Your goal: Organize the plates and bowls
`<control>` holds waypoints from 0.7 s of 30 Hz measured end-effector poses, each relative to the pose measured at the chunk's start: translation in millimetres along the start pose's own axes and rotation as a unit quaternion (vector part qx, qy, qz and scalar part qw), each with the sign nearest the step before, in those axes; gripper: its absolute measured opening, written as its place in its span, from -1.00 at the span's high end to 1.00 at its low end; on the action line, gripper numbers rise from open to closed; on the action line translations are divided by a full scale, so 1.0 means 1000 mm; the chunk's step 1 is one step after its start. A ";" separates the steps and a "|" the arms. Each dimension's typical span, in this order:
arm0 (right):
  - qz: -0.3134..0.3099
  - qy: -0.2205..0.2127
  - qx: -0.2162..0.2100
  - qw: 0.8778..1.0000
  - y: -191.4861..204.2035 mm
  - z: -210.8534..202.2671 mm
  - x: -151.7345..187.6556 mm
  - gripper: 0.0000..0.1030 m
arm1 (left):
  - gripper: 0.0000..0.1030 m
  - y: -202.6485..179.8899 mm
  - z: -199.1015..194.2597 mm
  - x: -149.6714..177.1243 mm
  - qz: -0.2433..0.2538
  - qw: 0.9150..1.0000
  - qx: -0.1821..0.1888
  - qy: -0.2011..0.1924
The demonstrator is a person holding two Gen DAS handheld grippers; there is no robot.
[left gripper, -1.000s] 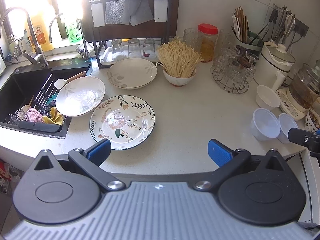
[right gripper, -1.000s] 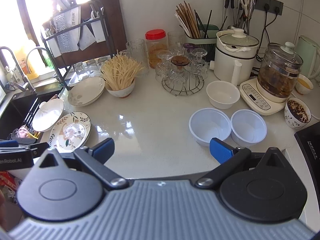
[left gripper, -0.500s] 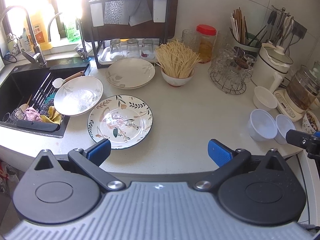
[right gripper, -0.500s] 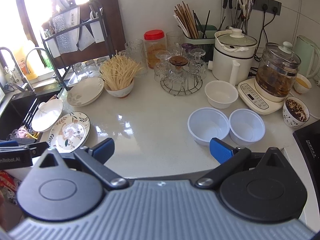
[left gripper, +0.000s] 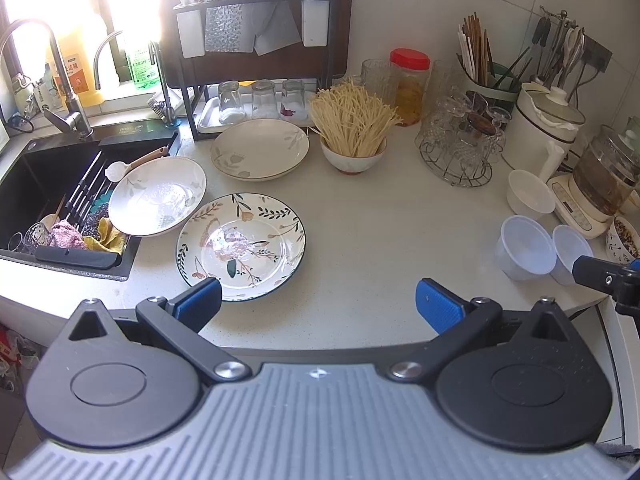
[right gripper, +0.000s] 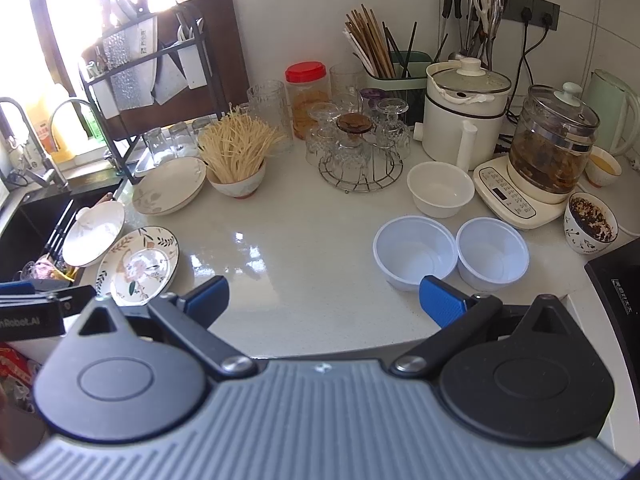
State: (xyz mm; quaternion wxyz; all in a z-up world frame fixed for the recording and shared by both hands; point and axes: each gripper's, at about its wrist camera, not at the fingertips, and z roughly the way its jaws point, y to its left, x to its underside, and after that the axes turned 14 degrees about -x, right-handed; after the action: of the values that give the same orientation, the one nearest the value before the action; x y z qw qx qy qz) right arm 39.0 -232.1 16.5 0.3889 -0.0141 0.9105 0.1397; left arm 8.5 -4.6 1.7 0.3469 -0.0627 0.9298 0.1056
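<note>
A sunlit kitchen's white speckled tabletop (left gripper: 360,248) fills both views. The left gripper (left gripper: 318,300) gapes wide and empty, low in frame, just before the round floral-patterned ceramic plate (left gripper: 241,246). The right gripper (right gripper: 324,300), equally wide and empty, faces two white plastic bowls (right gripper: 416,252) at centre right.

The left gripper (left gripper: 318,302) is held above the near edge of the countertop (left gripper: 360,240) with its jaws spread wide and nothing between the blue pads (left gripper: 200,304). The right gripper (right gripper: 324,300) hangs over the same near edge farther to the right, jaws equally wide and empty. Each one's black tip shows at the side margin of the other's view, so they sit side by side, well apart.
</note>
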 end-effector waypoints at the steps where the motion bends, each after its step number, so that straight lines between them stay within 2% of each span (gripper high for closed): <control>1: 0.000 0.000 0.000 1.000 0.000 0.000 0.000 -1.00 | -1.00 0.000 0.000 0.000 0.000 1.000 0.000 0.000; 21: 0.005 0.004 0.003 1.000 -0.002 0.006 -0.003 -1.00 | -1.00 -0.001 0.008 -0.005 0.007 1.000 0.003 0.007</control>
State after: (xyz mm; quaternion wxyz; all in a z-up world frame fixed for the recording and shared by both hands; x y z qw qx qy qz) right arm 45.4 -232.6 14.6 0.3846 -0.0089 0.9126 0.1384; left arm 17.9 -3.7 -1.0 0.3402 -0.0556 0.9328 0.1051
